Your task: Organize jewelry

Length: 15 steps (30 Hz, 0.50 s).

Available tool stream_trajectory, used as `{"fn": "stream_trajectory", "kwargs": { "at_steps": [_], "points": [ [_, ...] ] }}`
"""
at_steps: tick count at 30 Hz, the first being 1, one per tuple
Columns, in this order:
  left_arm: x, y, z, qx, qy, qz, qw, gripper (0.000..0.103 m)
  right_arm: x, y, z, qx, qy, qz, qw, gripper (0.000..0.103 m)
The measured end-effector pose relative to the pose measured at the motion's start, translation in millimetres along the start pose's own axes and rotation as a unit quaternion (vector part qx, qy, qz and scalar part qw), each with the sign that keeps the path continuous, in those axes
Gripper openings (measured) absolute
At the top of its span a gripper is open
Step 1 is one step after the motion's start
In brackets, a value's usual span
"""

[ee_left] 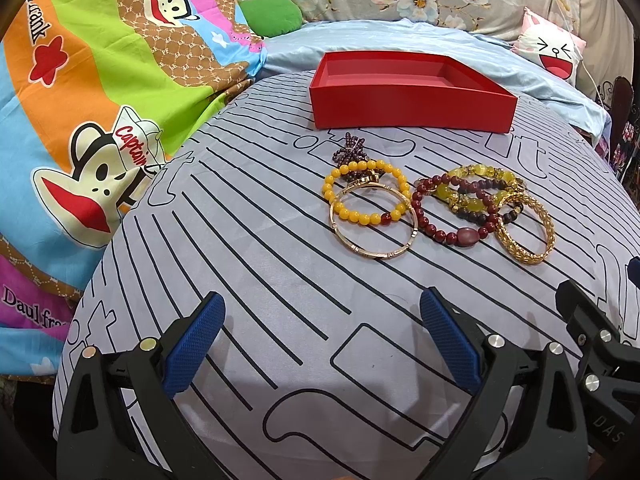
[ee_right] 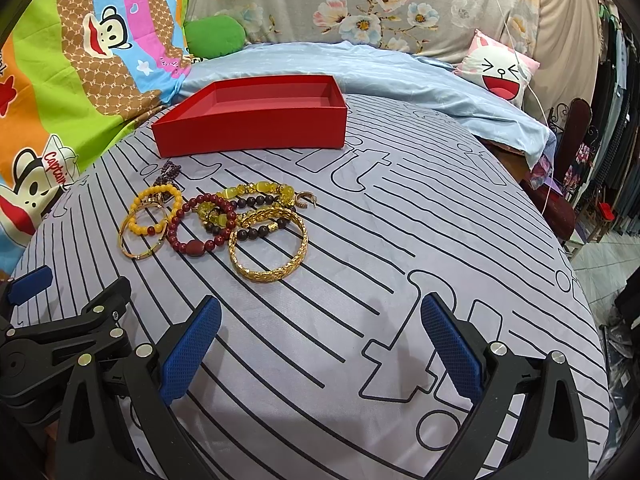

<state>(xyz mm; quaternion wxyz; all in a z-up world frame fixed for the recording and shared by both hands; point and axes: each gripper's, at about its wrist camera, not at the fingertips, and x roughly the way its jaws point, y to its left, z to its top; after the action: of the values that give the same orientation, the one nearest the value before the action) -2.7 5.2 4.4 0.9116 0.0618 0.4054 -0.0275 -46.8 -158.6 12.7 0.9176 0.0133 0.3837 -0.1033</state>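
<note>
An empty red box (ee_left: pixel 408 110) (ee_right: pixel 248 134) sits at the far side of the striped grey cloth. In front of it lies a cluster of jewelry: a yellow bead bracelet (ee_left: pixel 340 208) (ee_right: pixel 138 226) over a thin gold bangle (ee_left: pixel 374 254) (ee_right: pixel 140 256), a dark red bead bracelet (ee_left: pixel 440 234) (ee_right: pixel 192 246), a yellow-green bead bracelet (ee_left: pixel 476 170) (ee_right: pixel 256 189), a wide gold bangle (ee_left: pixel 524 256) (ee_right: pixel 266 274) and a purple bead piece (ee_left: pixel 352 148) (ee_right: pixel 168 172). My left gripper (ee_left: pixel 322 340) and right gripper (ee_right: pixel 320 340) hover open, near of the pile, holding nothing.
A colourful cartoon blanket (ee_left: pixel 80 100) rises at the left. A light blue sheet (ee_right: pixel 360 72), a green cushion (ee_right: pixel 216 36) and a white-pink cartoon pillow (ee_right: pixel 500 72) lie behind the box. The bed's right edge (ee_right: pixel 576 264) drops to a tiled floor.
</note>
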Motion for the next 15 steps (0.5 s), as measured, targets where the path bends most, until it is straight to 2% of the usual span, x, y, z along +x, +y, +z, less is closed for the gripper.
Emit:
{"fn": "stream_trajectory", "kwargs": {
  "at_steps": [8,15],
  "points": [
    [-1.1,7.2,-0.4,-0.017,-0.004,-0.010,0.9998,0.094,-1.2,-1.3,-2.0,-0.006,0.004,0.003,1.000,0.096],
    [5.9,12.4,1.2,-0.035,0.016,-0.025,0.9989,0.094,1.4,-3.9,3.2,-0.018,0.013,0.009,1.000,0.096]
  ]
}}
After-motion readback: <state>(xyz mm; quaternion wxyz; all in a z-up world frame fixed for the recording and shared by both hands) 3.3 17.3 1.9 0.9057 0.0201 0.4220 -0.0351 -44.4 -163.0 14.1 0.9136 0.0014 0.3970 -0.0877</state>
